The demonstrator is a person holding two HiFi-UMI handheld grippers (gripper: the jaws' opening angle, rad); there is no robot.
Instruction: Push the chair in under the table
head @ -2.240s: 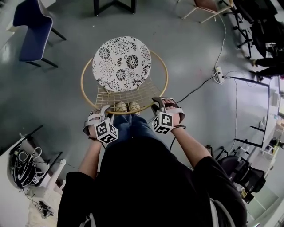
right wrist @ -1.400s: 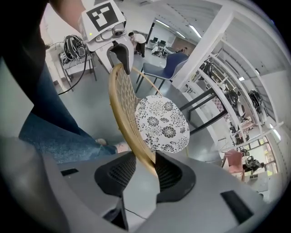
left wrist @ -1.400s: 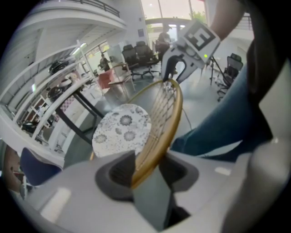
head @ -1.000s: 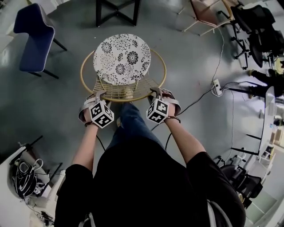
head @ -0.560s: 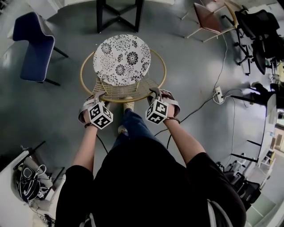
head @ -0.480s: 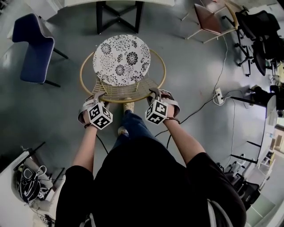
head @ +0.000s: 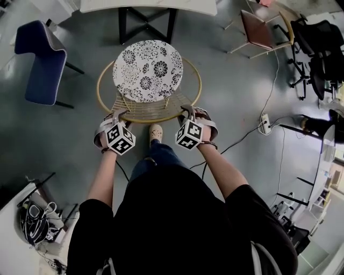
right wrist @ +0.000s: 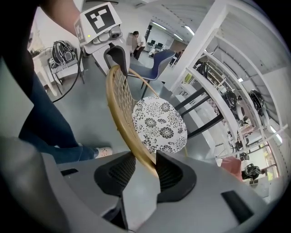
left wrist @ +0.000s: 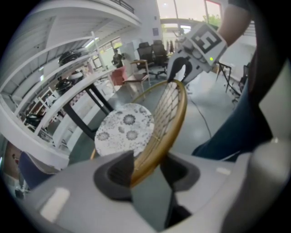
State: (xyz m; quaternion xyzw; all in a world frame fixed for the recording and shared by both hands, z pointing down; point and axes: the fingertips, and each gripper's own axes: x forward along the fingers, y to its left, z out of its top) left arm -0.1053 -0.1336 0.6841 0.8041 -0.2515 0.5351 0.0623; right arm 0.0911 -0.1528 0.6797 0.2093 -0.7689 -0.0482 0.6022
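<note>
The chair has a gold wire frame with a hoop rim (head: 151, 119) and a round black-and-white floral cushion (head: 148, 70). It stands just in front of a white table (head: 148, 5) with black legs. My left gripper (head: 116, 115) is shut on the left end of the near rim, and my right gripper (head: 187, 110) is shut on the right end. In the left gripper view the gold rim (left wrist: 159, 136) runs between the pads of the left gripper (left wrist: 146, 166). The right gripper view shows the rim (right wrist: 119, 113) clamped in the right gripper (right wrist: 143, 166).
A blue chair (head: 40, 59) stands at the left and a brown chair (head: 257, 29) at the upper right. Black office chairs (head: 322, 48) fill the right edge. A power strip (head: 264, 122) and cable lie on the floor. The person's shoe (head: 156, 131) is behind the chair.
Both grippers and the chair have moved up the picture toward the table, whose white top has come into view. The person's foot has stepped forward behind the chair.
</note>
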